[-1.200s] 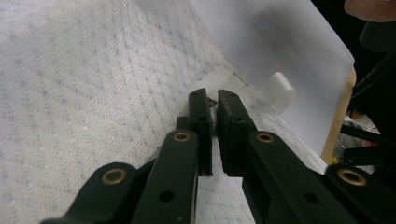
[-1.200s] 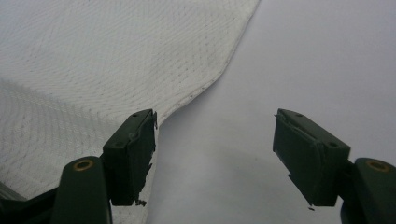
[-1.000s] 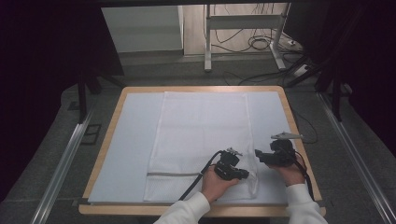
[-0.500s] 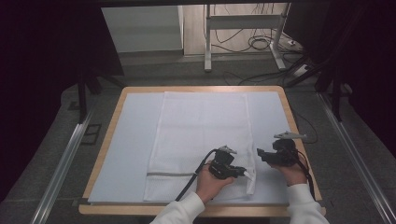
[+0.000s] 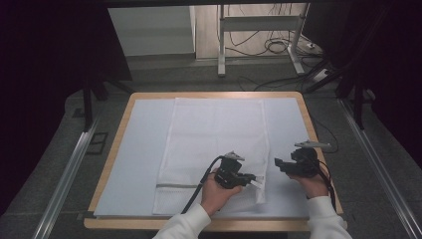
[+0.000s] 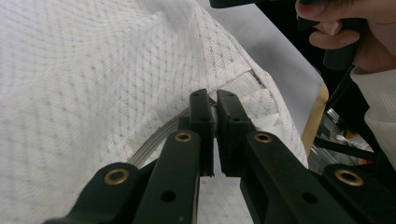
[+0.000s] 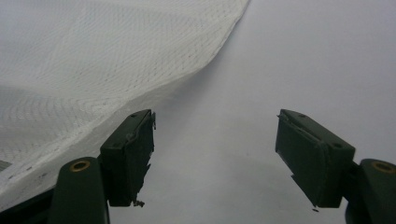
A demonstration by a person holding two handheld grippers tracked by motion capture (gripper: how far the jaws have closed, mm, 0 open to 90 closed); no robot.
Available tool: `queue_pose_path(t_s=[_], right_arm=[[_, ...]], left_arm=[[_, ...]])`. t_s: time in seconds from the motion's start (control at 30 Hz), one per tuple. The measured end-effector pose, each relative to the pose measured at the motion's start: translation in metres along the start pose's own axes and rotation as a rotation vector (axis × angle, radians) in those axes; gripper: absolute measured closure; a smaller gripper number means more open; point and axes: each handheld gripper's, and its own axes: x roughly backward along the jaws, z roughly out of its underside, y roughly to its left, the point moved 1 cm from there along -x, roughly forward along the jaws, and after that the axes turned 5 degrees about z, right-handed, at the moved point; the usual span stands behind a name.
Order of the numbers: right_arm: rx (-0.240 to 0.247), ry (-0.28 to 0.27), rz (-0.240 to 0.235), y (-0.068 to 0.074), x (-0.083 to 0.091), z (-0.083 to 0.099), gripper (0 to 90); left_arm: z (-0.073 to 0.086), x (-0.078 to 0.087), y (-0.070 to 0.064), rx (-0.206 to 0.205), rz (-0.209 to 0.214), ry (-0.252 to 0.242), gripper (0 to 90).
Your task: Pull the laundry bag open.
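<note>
A white mesh bag lies flat on the pale sheet that covers the table. My left gripper is at the bag's near right corner, and its jaws are shut on a raised fold of the mesh beside the zipper seam; the left gripper pinches the fabric between its tips. My right gripper hovers open just right of the bag. In the right gripper view the bag's edge lies left of the open right gripper, with bare sheet between the jaws.
The table's wooden rim frames the sheet. A grey band crosses the bag near its front end. Beyond the table are a metal stand and cables on the floor. The person's right hand is at top right.
My left gripper has shifted slightly left with the pinched mesh, and the bag's near right edge has puckered. The right gripper has hardly moved.
</note>
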Motion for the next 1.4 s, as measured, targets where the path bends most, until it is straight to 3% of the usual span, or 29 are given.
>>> queue_pose_path(t_s=[0.4,0.7,1.17,1.3,1.4], right_arm=[[-0.051,-0.004,-0.077,0.004,0.006,-0.004,25.7],[-0.118,0.029,-0.147,0.014,0.008,-0.009,21.4],[-0.118,0.096,-0.235,0.035,0.001,-0.008,22.5],[-0.140,0.114,-0.269,0.040,-0.002,-0.007,23.1],[-0.131,0.115,-0.266,0.044,-0.004,-0.006,24.6]], left_arm=[[0.001,0.015,0.006,0.012,-0.004,-0.031,86.2],[0.003,0.012,0.006,0.015,-0.002,-0.026,86.2],[0.004,0.003,0.004,0.016,0.003,-0.008,86.3],[0.004,0.001,0.003,0.012,0.005,0.001,86.3],[0.005,0.000,0.003,0.013,0.006,0.004,86.3]])
